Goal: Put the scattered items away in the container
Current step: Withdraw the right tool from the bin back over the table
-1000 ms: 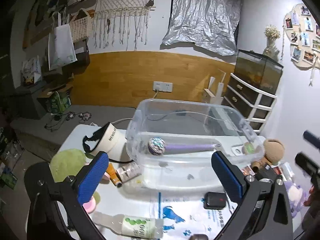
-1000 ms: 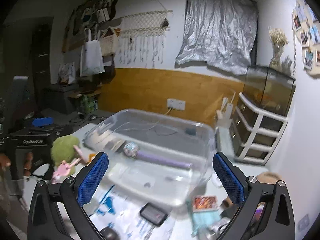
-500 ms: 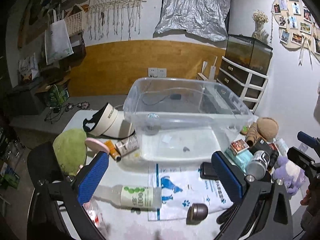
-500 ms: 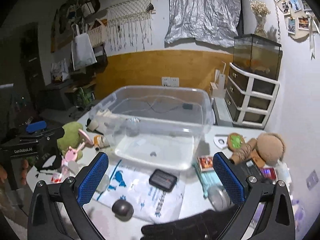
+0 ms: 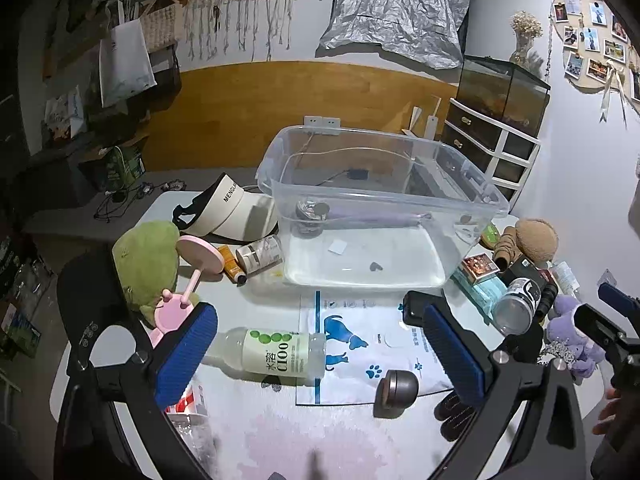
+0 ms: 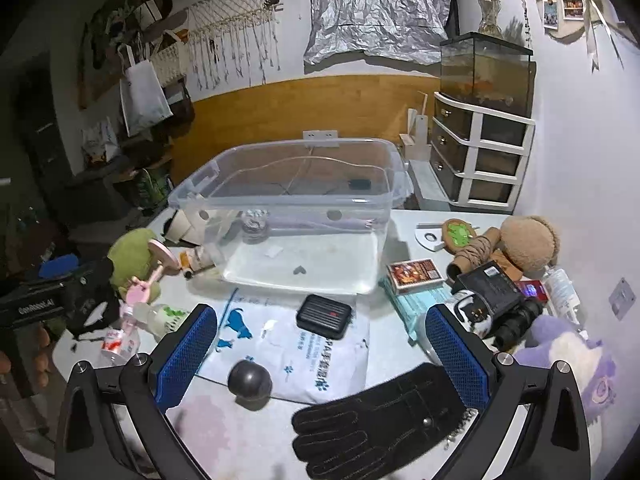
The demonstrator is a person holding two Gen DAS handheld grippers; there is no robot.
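With both tongs spread wide and empty, left tongs (image 5: pixel 320 354) hover over the bottle (image 5: pixel 266 354) lying on the bench (image 5: pixel 280 432); right tongs (image 6: pixel 322 354) above the black glove (image 6: pixel 372 424). Squeeze mid-body, then carry to the clear container (image 5: pixel 380 204).

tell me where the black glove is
In the right wrist view, the black glove lies on the table's near edge, right of the dark dome cap.

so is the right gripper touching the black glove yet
Apart. In the right wrist view the right gripper has its jaws wide open, blue pads either side, while the black glove lies flat on the table beneath them; neither pad meets it.
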